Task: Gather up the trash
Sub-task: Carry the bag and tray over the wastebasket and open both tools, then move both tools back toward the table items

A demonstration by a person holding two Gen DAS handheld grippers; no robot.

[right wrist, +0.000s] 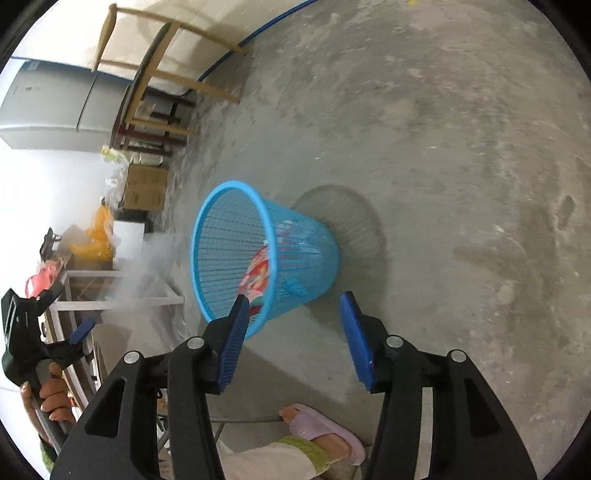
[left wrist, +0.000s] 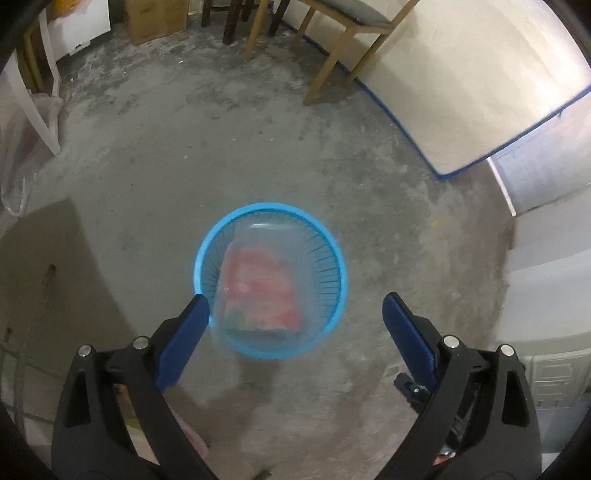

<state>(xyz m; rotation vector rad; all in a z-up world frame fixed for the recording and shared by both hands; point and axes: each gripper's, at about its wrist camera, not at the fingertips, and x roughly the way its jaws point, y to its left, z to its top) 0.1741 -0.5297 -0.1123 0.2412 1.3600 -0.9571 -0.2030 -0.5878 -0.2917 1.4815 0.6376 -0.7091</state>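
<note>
A blue mesh trash basket (left wrist: 334,258) stands on the concrete floor; it also shows in the right wrist view (right wrist: 317,240). A blurred clear plastic piece (left wrist: 258,243) is in the air right over its mouth, free of the fingers; in the right wrist view it is a pale smear (right wrist: 147,273). A red printed wrapper (left wrist: 258,284) lies inside the basket and shows in the right wrist view (right wrist: 256,277). My left gripper (left wrist: 295,314) is open above the basket; it also shows in the right wrist view (right wrist: 62,314). My right gripper (right wrist: 295,310) is open and empty beside the basket.
Wooden chairs (left wrist: 354,33) stand at the back by a white, blue-edged slab (left wrist: 461,92). A cardboard box (left wrist: 155,18) and a white frame (left wrist: 37,96) stand at the left. A fridge (right wrist: 55,107) and the person's sandalled foot (right wrist: 325,432) show in the right wrist view.
</note>
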